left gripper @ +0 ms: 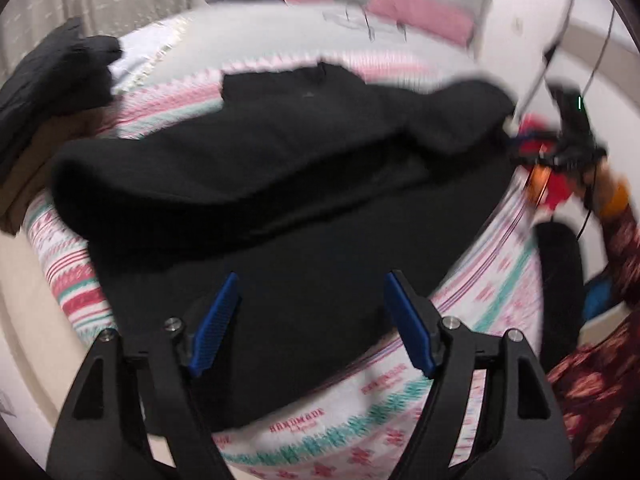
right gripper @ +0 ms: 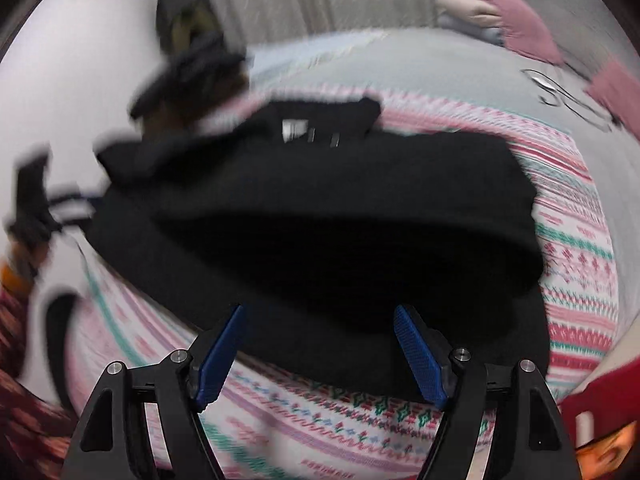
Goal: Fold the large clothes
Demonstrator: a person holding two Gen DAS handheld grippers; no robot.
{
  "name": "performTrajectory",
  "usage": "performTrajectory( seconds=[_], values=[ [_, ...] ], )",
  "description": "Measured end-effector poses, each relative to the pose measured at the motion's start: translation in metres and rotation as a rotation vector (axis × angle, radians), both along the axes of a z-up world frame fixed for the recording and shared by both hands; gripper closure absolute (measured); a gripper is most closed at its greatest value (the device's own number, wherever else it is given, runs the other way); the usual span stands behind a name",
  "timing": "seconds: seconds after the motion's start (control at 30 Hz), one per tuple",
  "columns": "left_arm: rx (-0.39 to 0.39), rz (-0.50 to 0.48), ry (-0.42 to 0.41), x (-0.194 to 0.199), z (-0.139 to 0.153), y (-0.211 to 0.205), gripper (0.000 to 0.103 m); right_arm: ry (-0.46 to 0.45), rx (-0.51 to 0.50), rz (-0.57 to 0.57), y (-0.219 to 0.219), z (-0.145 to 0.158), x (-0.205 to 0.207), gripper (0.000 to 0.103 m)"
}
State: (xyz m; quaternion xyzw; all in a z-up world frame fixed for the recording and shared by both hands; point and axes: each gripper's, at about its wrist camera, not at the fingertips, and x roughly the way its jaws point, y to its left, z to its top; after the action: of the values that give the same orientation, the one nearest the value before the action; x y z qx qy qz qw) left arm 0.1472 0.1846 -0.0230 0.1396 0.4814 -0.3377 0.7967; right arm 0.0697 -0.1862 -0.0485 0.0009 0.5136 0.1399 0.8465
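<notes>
Hovering spread above black garment.

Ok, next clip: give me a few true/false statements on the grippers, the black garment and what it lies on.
1. The left gripper is open, with nothing between its blue pads. True.
2. The right gripper is shut on the garment's hem. False: it is open and grips nothing.
3. The black garment lies on a patterned blanket with pink, red and teal bands. True.
4. The garment is spread out flat in a single layer. False: its upper part is doubled over the lower part, with a rounded fold edge.
5. Pink pillows lie at the far end of the bed. True.
</notes>
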Motion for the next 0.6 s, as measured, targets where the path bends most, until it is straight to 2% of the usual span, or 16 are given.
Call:
performTrajectory(
  seconds=[0.07, 0.13, 0.23, 0.3, 0.37, 0.43, 0.53, 0.6],
  values=[
    [0.058, -0.01, 0.022, 0.012, -0.015, -0.016, 0.027, 0.053, -0.091, 0.021, 0.017, -0.018, 0.019, 0.026],
    [0.086, -0.022, 0.019, 0.026, -0.022, -0.033, 0.027, 0.061, -0.158, 0.053, 0.031, -0.029, 0.043, 0.026],
    [0.101, 0.025, -0.032, 0.049, -0.014, -0.045, 0.027, 0.01, -0.176, 0.047, 0.038, -0.021, 0.071, 0.026],
    [0.07, 0.115, -0.099, 0.063, 0.002, -0.044, 0.027, -0.079, -0.185, -0.039, 0.03, -0.004, 0.088, 0.026],
    [-0.001, 0.224, -0.177, 0.07, 0.023, -0.035, 0.027, -0.17, -0.105, -0.151, 0.01, 0.016, 0.098, 0.026],
    [-0.059, 0.281, -0.25, 0.067, 0.041, -0.027, 0.027, -0.223, -0.01, -0.247, -0.011, 0.029, 0.097, 0.026],
    [-0.105, 0.267, -0.276, 0.06, 0.051, -0.021, 0.027, -0.28, 0.042, -0.277, -0.016, 0.042, 0.087, 0.026],
    [-0.069, 0.216, -0.256, 0.059, 0.044, -0.034, 0.027, -0.278, 0.038, -0.247, -0.01, 0.04, 0.082, 0.026]
  ],
)
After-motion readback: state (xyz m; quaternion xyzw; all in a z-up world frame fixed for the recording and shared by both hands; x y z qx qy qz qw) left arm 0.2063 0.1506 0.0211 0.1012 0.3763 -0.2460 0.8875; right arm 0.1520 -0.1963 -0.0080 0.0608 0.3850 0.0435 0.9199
